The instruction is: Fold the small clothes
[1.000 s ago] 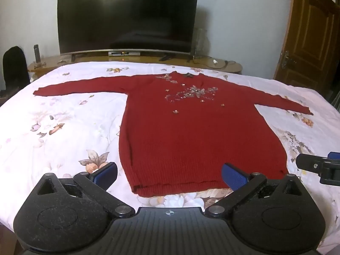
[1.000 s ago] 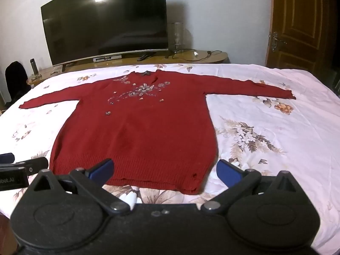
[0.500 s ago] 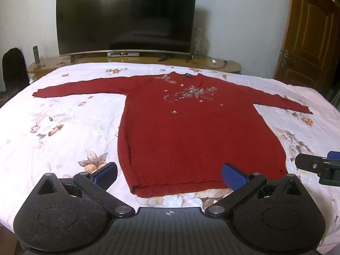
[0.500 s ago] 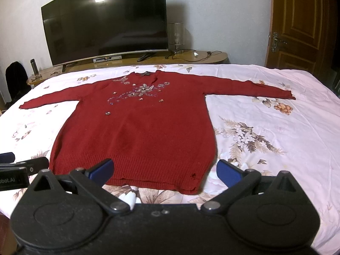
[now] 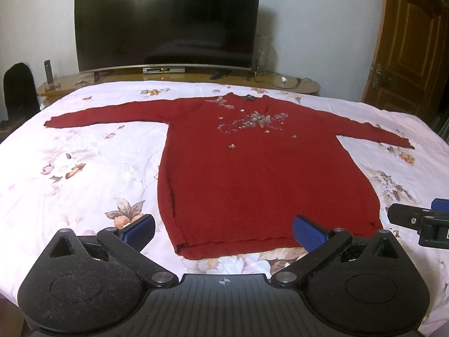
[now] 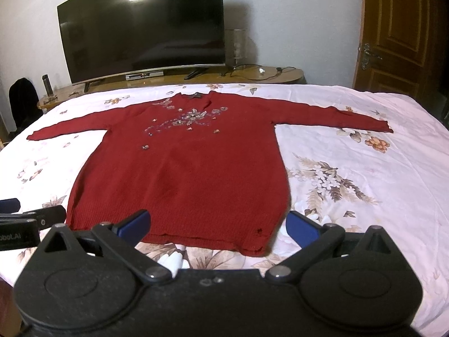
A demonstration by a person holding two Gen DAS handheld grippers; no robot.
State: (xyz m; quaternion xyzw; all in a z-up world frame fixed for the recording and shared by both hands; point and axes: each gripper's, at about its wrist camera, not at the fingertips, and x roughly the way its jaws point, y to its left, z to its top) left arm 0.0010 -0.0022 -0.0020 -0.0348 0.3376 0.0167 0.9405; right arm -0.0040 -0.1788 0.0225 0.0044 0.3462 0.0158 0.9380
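A dark red knit sweater (image 5: 261, 179) (image 6: 185, 179) with silver beading on the chest lies flat, front up, on a floral bedspread (image 5: 70, 174), both sleeves spread sideways. My left gripper (image 5: 223, 231) hovers open over the hem's left part, blue pads wide apart, nothing between them. My right gripper (image 6: 217, 227) hovers open over the hem's right part, likewise holding nothing. Each gripper shows at the edge of the other's view: the right gripper (image 5: 421, 221), the left gripper (image 6: 25, 224).
Beyond the bed stands a low wooden TV stand (image 5: 179, 77) with a big dark television (image 5: 165, 25). A brown door (image 6: 404, 33) is at the right, a black chair (image 5: 18, 90) at the far left. White bedspread (image 6: 350, 174) stretches around the sweater.
Both grippers have eased very slightly nearer the hem; the sweater has not moved and both stay open.
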